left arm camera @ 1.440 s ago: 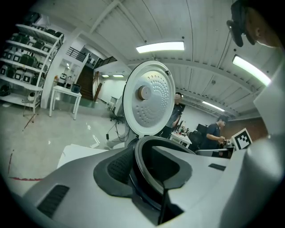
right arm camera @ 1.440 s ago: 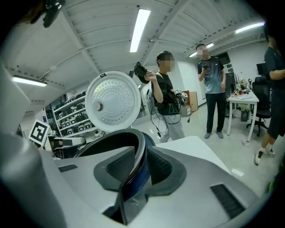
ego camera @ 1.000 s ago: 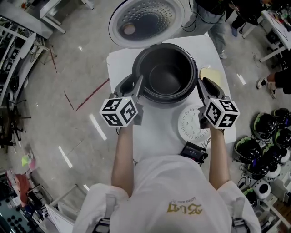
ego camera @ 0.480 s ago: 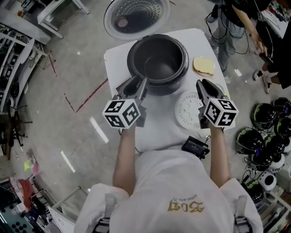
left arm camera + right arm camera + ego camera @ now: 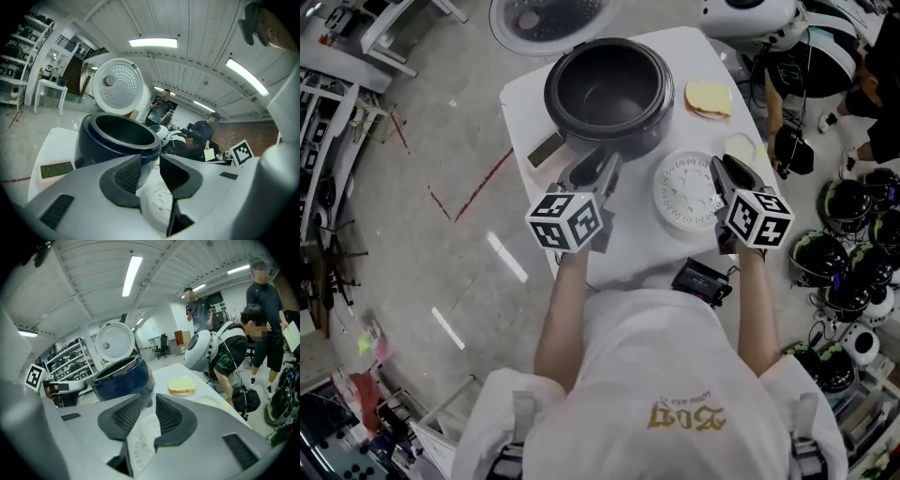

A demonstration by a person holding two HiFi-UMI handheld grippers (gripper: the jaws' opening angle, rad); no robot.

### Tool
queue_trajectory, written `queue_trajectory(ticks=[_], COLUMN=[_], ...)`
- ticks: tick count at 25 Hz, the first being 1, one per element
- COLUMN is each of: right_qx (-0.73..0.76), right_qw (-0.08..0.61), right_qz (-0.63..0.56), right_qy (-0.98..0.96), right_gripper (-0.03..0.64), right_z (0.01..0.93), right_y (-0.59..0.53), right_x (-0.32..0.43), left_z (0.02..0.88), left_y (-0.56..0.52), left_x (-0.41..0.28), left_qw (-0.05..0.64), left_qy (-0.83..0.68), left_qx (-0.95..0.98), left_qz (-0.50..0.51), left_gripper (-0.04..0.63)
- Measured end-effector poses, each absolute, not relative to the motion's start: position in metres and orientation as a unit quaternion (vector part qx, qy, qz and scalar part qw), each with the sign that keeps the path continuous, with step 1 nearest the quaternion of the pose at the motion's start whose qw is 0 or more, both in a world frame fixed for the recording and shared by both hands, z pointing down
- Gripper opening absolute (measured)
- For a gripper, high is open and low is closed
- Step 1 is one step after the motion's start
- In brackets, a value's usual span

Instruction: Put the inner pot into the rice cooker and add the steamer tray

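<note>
The dark blue rice cooker (image 5: 605, 94) stands at the table's far end with its white lid (image 5: 546, 17) swung open and the dark inner pot (image 5: 605, 89) seated inside. The white round steamer tray (image 5: 686, 190) lies flat on the table to its right. My left gripper (image 5: 598, 167) hovers just short of the cooker's near side, open and empty. My right gripper (image 5: 728, 172) is over the tray's right edge; its jaws are opening with nothing between them. The left gripper view shows the cooker (image 5: 117, 140) ahead and the tray (image 5: 159, 208) below the gap. The right gripper view shows the cooker (image 5: 123, 378) and tray (image 5: 140, 439).
A yellow sponge-like piece (image 5: 708, 97) and a small pale dish (image 5: 739, 147) lie on the white table (image 5: 525, 103) right of the cooker. A black device (image 5: 701, 279) sits at the near edge. Helmets (image 5: 848, 272) crowd the floor at right, and people (image 5: 262, 310) stand beyond.
Both grippers have drawn back from the cooker's two sides toward the person. The right one now hangs over the steamer tray.
</note>
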State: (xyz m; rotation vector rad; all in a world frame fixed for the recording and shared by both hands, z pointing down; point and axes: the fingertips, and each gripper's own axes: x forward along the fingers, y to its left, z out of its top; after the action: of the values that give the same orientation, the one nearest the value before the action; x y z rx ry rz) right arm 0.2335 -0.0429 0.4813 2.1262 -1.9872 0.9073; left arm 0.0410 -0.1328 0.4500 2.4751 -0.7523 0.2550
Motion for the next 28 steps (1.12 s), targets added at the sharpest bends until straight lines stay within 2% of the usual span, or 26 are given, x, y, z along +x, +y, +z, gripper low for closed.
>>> queue_trajectory(ticks=[17, 28], right_qx=[0.735, 0.738], right_qw=[0.065, 0.064], right_qz=[0.372, 0.411], right_qy=[-0.563, -0.531], right_gripper=[0.118, 0.13], right_z=[0.583, 0.629], right_y=[0.004, 0.019], right_x=[0.273, 0.285], left_z=[0.566, 0.632], left_y=[-0.109, -0.092], left_x=[0.085, 0.114], left_qw=[0.32, 0.325], left_qy=[-0.206, -0.174], left_qx=[0.898, 0.878], left_qz=[0.22, 0.305], left_gripper=[0.143, 0.183])
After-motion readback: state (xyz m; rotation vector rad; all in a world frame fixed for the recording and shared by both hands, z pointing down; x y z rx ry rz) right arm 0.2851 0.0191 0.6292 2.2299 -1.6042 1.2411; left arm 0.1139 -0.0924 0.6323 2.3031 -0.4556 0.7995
